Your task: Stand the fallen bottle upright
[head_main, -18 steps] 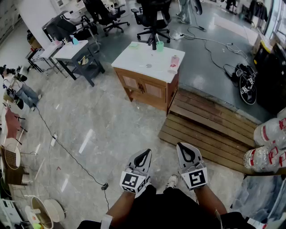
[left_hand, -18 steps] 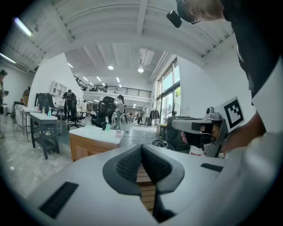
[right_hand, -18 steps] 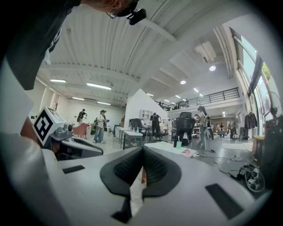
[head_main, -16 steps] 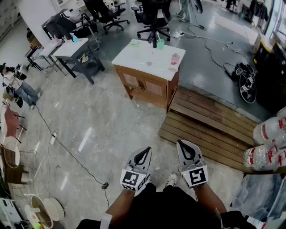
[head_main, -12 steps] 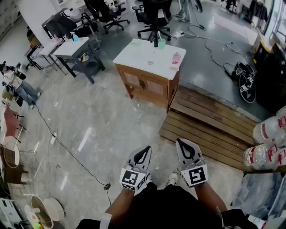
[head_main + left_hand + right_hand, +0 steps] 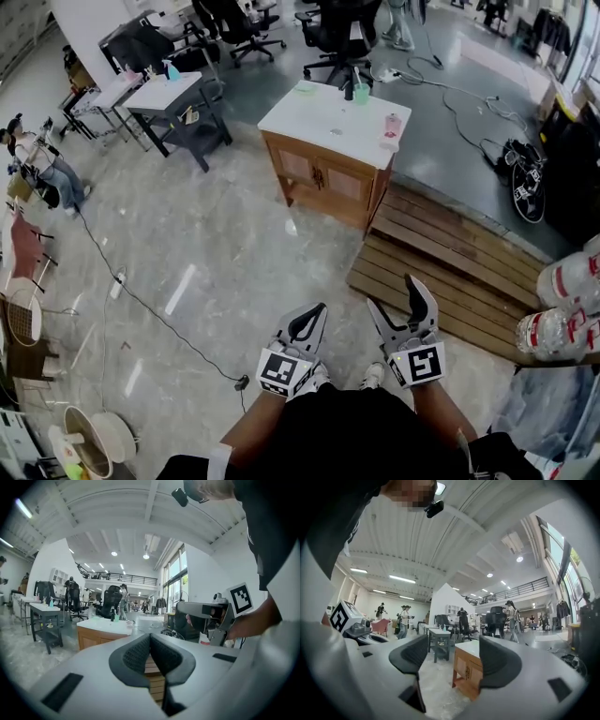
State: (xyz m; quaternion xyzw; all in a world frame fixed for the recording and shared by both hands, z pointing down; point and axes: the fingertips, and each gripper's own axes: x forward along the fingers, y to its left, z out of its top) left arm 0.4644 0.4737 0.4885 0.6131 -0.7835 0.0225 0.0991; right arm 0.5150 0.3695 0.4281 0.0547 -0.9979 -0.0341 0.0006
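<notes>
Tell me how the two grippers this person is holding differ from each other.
The left gripper has its jaws pressed together, while the right gripper has its jaws apart, with only the distant cabinet showing through the gap. In the head view the right gripper reaches a little farther ahead than the left gripper. Both are white and black, and both hold nothing.

right claw (image 6: 394, 292) jaws now spread, were together; nothing between them. bench (image 6: 323, 114) sits further right in upper frame than before.

Open lab hall, office chairs (image 6: 333, 36), work desks (image 6: 164, 94), floor cables (image 6: 173, 325), mezzanine railing (image 6: 122, 577)
</notes>
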